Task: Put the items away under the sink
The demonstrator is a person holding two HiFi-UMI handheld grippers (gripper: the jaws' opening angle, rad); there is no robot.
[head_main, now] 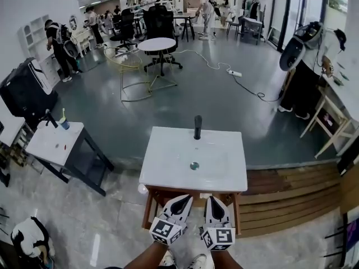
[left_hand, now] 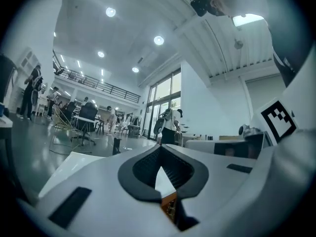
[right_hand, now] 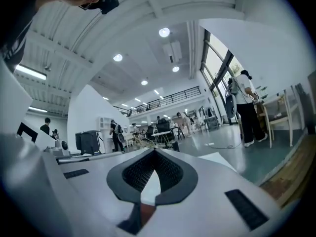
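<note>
Round table [head_main: 157, 43], power strip [head_main: 235, 73]

text: none legible | labels: none | signs: none

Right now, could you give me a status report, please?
Left gripper shut, empty. Right gripper shut, empty. Both at the front of the sink; its top bare. Nothing in the way.

White rectangular sink top [head_main: 162, 172] on a brown wooden stand [head_main: 150, 203], standing on pale grey floor tiles [head_main: 112, 217].
A black upright tap [head_main: 197, 126] stands at its far edge; a round metal drain [head_main: 194, 165] sits mid-basin.
</note>
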